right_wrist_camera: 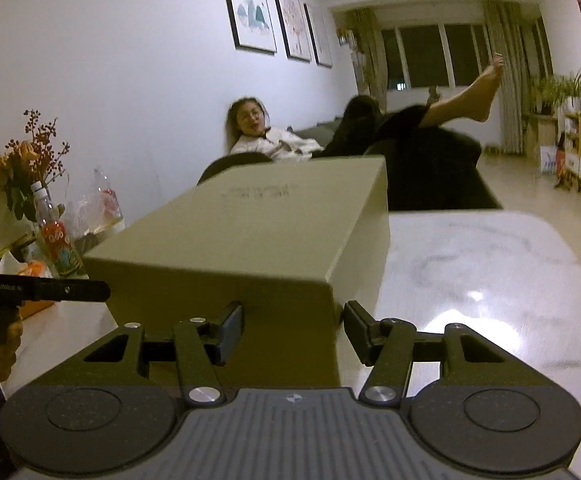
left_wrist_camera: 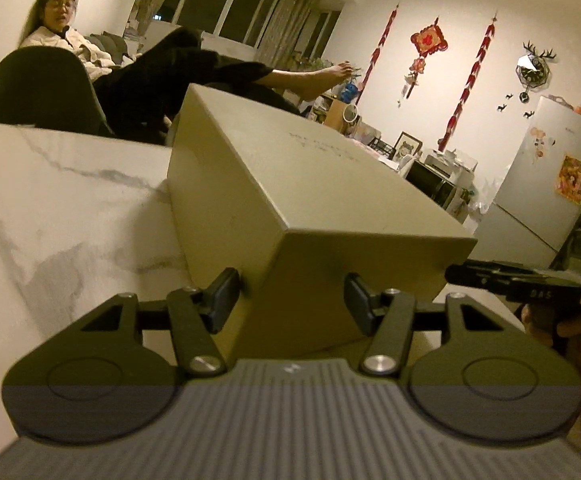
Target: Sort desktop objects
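Your left gripper (left_wrist_camera: 292,296) and right gripper (right_wrist_camera: 292,326) each straddle a near corner of the box (left_wrist_camera: 290,176), fingers half-spread, grip uncertain. It sits on the tabletop (left_wrist_camera: 50,200), its long axis running away from you, both hands equally near.

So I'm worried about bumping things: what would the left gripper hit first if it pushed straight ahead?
The beige box: its near corner sits between the left gripper fingers, seemingly touching already.

Upper left, a person (left_wrist_camera: 70,40) reclines on a sofa (right_wrist_camera: 430,168); at right stands a fridge (left_wrist_camera: 550,168); flowers (right_wrist_camera: 22,168) and a bottle (right_wrist_camera: 56,236) at left.
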The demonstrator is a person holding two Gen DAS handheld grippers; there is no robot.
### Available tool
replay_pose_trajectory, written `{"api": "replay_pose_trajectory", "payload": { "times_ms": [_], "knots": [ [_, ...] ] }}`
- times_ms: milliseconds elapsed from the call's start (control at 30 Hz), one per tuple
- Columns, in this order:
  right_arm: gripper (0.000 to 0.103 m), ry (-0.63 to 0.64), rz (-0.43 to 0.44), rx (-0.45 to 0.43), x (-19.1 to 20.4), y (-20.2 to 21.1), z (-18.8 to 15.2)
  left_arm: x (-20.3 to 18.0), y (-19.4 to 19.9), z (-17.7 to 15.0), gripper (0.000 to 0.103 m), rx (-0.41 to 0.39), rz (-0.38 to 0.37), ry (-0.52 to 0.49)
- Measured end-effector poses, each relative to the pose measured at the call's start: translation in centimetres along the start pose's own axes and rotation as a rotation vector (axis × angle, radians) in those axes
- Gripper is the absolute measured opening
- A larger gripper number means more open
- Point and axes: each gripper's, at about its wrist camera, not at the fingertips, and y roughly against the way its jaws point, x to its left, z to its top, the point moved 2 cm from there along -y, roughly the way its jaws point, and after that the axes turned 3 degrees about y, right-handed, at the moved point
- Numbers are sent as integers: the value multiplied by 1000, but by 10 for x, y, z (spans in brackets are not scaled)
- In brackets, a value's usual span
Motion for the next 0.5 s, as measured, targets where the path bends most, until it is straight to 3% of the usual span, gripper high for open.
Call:
{"api": "replay_pose_trajectory", "payload": {
  "times_ms": [300, 500],
  "knots": [
    [56, 30, -27, 40, 6, -14, -9, -5, -3, -6, 56, 19, 46, -33],
    [55, 73, -32, 35, 10, -7, -4, -3, 5, -1, 57, 5, 21, -17]
  ]
}}
